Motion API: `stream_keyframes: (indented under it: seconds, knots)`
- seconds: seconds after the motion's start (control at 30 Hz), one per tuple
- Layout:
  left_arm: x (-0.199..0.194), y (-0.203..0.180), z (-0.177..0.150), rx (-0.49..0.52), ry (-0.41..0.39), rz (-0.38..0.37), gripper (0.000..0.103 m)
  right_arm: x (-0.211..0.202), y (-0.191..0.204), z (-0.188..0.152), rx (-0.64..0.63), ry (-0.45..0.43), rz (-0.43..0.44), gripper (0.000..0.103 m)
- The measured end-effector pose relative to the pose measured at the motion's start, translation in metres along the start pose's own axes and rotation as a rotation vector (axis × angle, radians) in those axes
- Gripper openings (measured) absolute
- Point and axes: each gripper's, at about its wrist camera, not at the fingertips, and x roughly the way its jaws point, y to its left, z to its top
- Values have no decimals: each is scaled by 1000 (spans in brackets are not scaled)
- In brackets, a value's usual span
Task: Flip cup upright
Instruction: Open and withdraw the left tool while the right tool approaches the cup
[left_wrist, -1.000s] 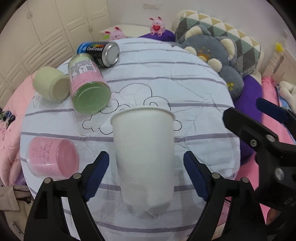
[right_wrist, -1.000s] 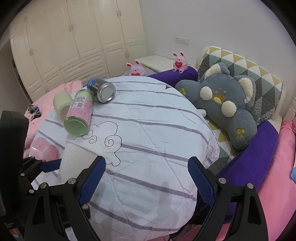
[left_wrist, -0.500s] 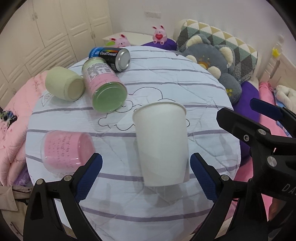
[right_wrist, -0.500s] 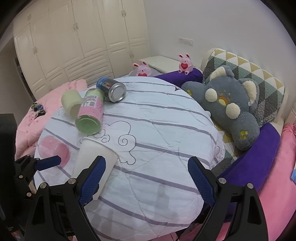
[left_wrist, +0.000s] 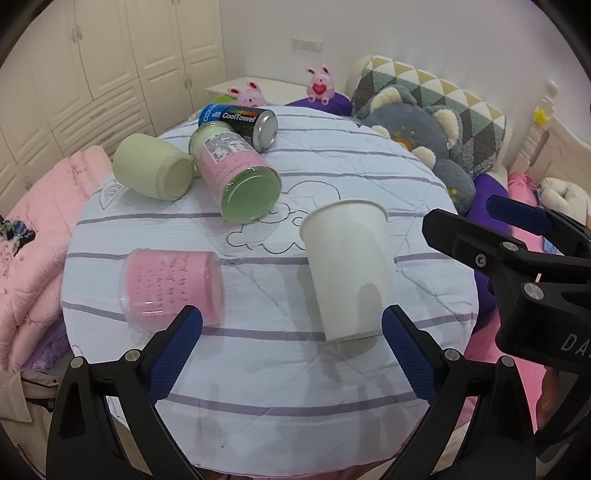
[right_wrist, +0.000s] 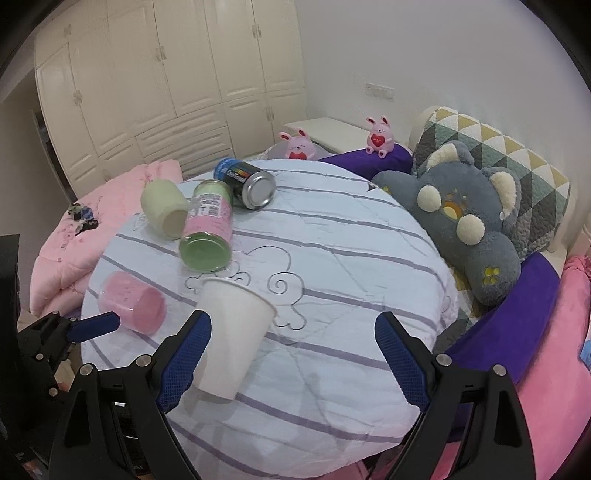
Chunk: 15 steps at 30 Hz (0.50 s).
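Observation:
A white paper cup stands upright on the round table's striped cloth, mouth up; it also shows in the right wrist view. My left gripper is open and empty, just short of the cup, its fingers wide on either side. My right gripper is open and empty, to the right of the cup and above the table's near edge. The right gripper also shows in the left wrist view, beside the table.
Lying on their sides on the table: a pink cup, a cream cup, a pink-labelled jar with a green lid and a black can. A grey plush bear and pillows lie to the right.
Both grippers have drawn back from the table. The white cup stays upright and now sits farther from my left gripper, which is still open.

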Motion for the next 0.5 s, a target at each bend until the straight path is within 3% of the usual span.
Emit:
stream_keyframes:
  seconds: [0.5]
  knots:
    - [7,19,-10,-19,19,-22,100,28,11,-4,101,129,62,92]
